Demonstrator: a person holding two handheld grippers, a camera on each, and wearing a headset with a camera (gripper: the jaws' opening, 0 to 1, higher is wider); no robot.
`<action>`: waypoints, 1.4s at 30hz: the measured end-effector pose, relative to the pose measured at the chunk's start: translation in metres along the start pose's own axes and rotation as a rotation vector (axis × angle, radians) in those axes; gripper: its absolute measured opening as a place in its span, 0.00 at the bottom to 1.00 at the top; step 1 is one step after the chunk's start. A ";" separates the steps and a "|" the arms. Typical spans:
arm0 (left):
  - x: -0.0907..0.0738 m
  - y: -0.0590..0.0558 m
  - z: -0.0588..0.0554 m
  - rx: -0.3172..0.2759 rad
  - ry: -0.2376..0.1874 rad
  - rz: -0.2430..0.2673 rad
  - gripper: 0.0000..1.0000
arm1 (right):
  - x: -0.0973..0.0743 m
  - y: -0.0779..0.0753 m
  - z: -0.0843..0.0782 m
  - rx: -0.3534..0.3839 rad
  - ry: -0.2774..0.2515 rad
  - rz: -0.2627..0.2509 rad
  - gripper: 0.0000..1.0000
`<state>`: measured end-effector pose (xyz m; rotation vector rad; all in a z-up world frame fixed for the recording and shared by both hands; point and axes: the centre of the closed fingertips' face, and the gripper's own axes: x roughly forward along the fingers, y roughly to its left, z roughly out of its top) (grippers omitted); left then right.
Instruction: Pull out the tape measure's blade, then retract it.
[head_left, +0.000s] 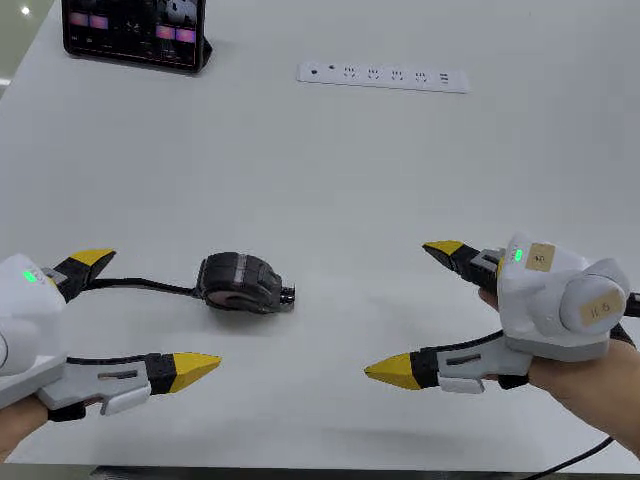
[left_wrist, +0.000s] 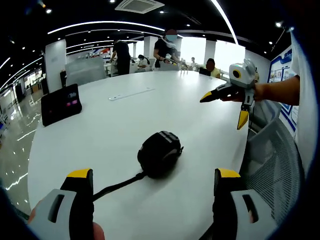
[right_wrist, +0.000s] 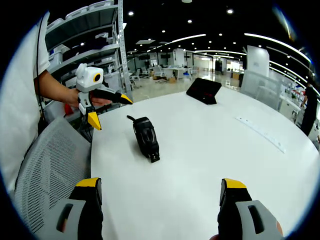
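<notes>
Two grippers sit lowest in the head view, one in each hand: the left gripper (head_left: 160, 308) and the right gripper (head_left: 398, 308). Each has a smooth white plastic body and two black jaws ending in pointed yellow tips, four tips in all. Both stand spread wide with nothing between the jaws and touch neither the task's thing nor each other. One tape measure (head_left: 240, 282) lies on its side on the table (head_left: 320, 180) between the two grippers, nearer the left one and just ahead of its open jaws. Its case is rounded, black and rubbery with a grey band, and only the small hook end (head_left: 290, 296) shows at the side facing the right gripper. One thin black cord (head_left: 140, 286) runs from the case toward the left gripper's upper jaw. Farther out on the plain, matte white tabletop lie one long flat white power strip (head_left: 385, 76) with a row of sockets and one dark tablet (head_left: 135, 30), propped up with its screen lit. The left gripper view adds the table's rounded edge, a grey mesh chair (left_wrist: 275, 155) beside it and several people (left_wrist: 167, 47) standing or seated beyond the far end. The right gripper view shows metal shelving (right_wrist: 85, 30) behind the left gripper and a long hall lit by ceiling spots.
</notes>
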<state>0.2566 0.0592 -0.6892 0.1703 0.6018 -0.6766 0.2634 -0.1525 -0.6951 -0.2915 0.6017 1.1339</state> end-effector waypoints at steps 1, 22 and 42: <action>-0.001 0.000 0.000 0.002 0.001 -0.004 0.99 | -0.001 0.000 -0.001 0.000 0.004 0.001 0.98; -0.015 -0.002 -0.012 0.062 0.054 -0.075 0.99 | -0.031 0.001 -0.030 0.009 0.046 -0.017 0.99; -0.024 0.003 -0.020 0.053 0.078 -0.095 0.99 | -0.051 0.001 -0.052 0.051 0.075 -0.037 0.99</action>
